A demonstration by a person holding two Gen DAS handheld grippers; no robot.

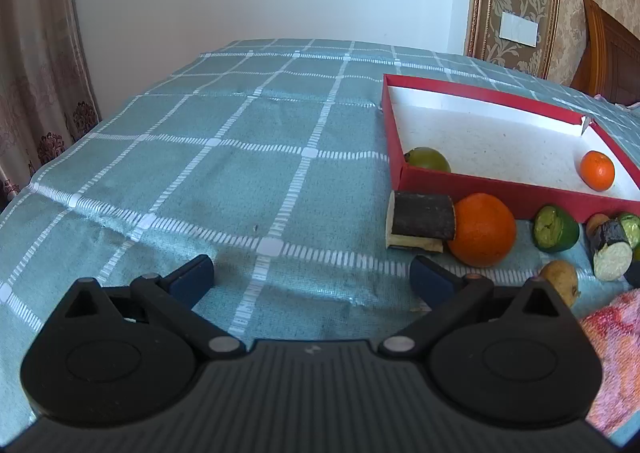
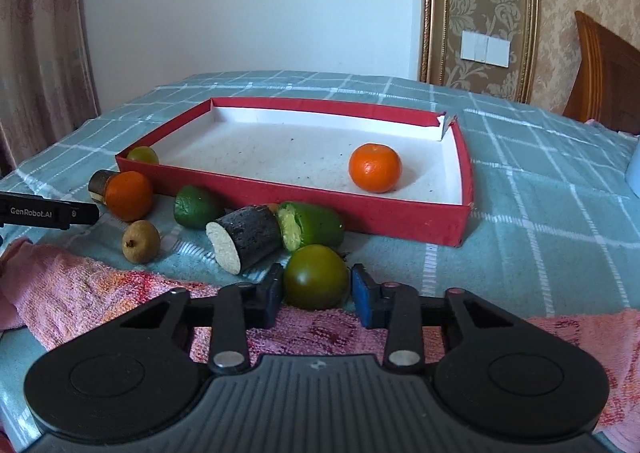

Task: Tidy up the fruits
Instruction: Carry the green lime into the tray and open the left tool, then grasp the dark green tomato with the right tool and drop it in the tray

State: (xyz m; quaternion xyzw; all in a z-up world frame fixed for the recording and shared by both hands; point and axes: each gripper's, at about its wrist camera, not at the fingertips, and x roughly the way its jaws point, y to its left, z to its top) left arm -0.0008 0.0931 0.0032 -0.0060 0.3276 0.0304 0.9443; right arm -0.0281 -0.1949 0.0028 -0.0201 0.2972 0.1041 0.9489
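My right gripper (image 2: 318, 289) is shut on a round dark-green fruit (image 2: 316, 273) at the edge of the pink towel (image 2: 100, 289), one blue pad against each side of it. Just beyond lies the red tray (image 2: 292, 209), which holds a small orange (image 2: 375, 168) and a green fruit (image 2: 143, 155) in its near left corner. Loose in front of the tray are a large orange (image 2: 129, 195), a dark cut piece (image 2: 246, 237), two green cut pieces (image 2: 310, 229) and a small brown fruit (image 2: 141, 241). My left gripper (image 1: 312, 277) is open over bare cloth, left of the large orange (image 1: 484, 229).
A teal checked cloth (image 1: 240, 157) covers the table. A second dark cut piece (image 1: 420, 221) leans against the large orange. The wall, a curtain (image 1: 36, 73) and a wooden headboard (image 2: 604, 73) lie beyond the table.
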